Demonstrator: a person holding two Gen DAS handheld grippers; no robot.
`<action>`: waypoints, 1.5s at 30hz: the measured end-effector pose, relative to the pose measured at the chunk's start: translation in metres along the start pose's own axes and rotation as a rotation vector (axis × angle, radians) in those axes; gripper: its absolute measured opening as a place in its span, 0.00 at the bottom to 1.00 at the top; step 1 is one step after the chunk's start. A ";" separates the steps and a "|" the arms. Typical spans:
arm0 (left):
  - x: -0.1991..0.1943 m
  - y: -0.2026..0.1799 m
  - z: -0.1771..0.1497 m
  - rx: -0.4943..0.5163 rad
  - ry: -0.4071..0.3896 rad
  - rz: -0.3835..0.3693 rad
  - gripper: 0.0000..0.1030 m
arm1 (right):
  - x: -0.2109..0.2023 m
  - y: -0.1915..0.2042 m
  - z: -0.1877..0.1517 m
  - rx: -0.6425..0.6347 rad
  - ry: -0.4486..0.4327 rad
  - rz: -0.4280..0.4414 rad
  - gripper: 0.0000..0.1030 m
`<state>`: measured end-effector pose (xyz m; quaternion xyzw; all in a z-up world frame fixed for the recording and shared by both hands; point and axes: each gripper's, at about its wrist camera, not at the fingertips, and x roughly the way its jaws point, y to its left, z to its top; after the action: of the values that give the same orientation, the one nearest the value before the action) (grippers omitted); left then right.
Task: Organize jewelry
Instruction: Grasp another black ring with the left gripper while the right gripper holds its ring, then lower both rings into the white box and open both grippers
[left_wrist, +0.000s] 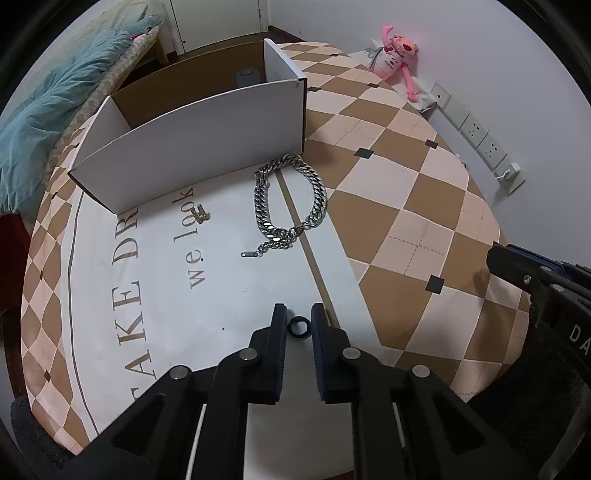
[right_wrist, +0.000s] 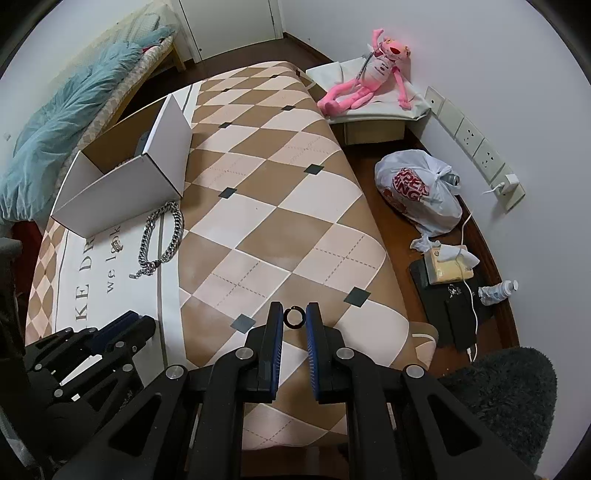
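While both tools (left_wrist: 299, 320) (right_wrist: 294, 316) clench rings (left_wrist: 298, 327) (right_wrist: 294, 317) | box (left_wrist: 192, 144) well apart

Both tongs point steeply down — left tongs (left_wrist: 299, 321) and right tongs (right_wrist: 294, 318) nearly closed.

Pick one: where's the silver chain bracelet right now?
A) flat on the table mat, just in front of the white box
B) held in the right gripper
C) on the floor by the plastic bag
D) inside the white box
A: the silver chain bracelet lies looped on the table mat, just in front of the white box; no gripper touches it.
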<state>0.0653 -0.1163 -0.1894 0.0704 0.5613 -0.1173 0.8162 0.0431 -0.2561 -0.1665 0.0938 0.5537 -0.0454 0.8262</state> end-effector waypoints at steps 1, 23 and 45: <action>-0.001 0.003 0.000 -0.004 -0.002 -0.003 0.10 | -0.002 0.001 0.001 0.000 -0.003 0.004 0.13; -0.055 0.166 0.151 -0.251 -0.063 -0.137 0.10 | 0.021 0.132 0.183 -0.151 0.061 0.334 0.12; -0.049 0.213 0.173 -0.375 -0.027 -0.013 0.89 | 0.047 0.135 0.220 -0.156 0.146 0.314 0.43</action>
<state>0.2616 0.0514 -0.0856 -0.0882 0.5628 -0.0169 0.8217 0.2842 -0.1673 -0.1143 0.1177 0.5927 0.1342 0.7854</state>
